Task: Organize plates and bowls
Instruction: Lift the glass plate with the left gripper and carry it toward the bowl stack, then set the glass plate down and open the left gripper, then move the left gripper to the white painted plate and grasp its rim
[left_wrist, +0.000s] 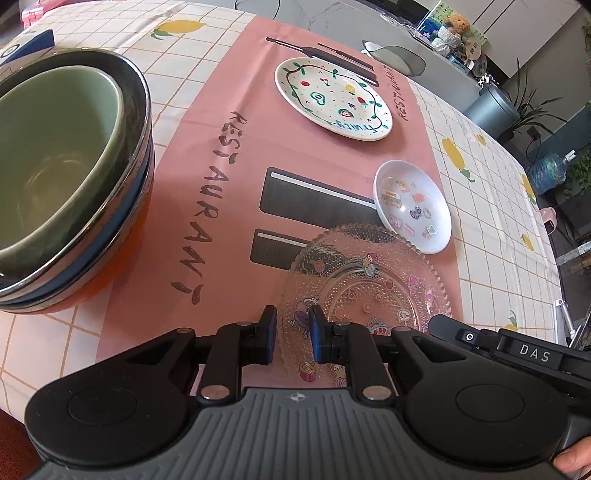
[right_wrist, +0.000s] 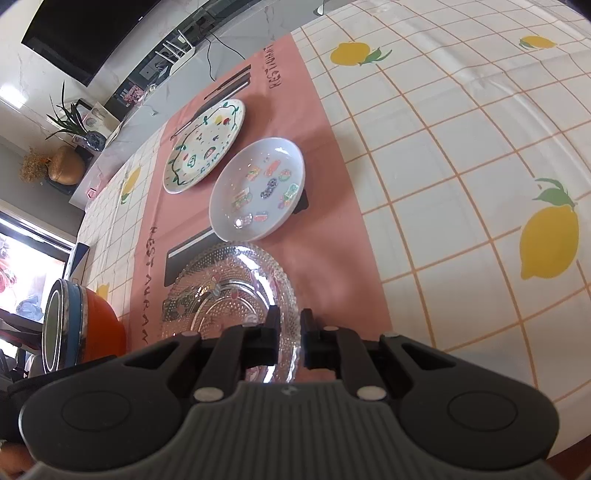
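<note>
A clear beaded glass plate (left_wrist: 369, 288) (right_wrist: 229, 288) with cartoon stickers lies on the pink placemat (left_wrist: 221, 110). My left gripper (left_wrist: 293, 328) is shut on its left rim. My right gripper (right_wrist: 290, 330) is shut on the opposite rim, and its black housing (left_wrist: 517, 354) shows beside the plate. Just beyond sits a small white sticker dish (left_wrist: 413, 206) (right_wrist: 258, 188), and farther off a fruit-painted plate (left_wrist: 332, 98) (right_wrist: 205, 146). A stack of nested bowls (left_wrist: 74, 184) (right_wrist: 74, 325), green inside dark, blue and orange, stands to the left.
The lemon-print checked tablecloth (right_wrist: 461, 147) covers the table around the placemat. A blue box (left_wrist: 26, 48) sits behind the bowl stack. The table's right edge (left_wrist: 554, 240) drops to a floor with a bin and plants. A person's thumb (left_wrist: 572, 461) shows at the bottom right.
</note>
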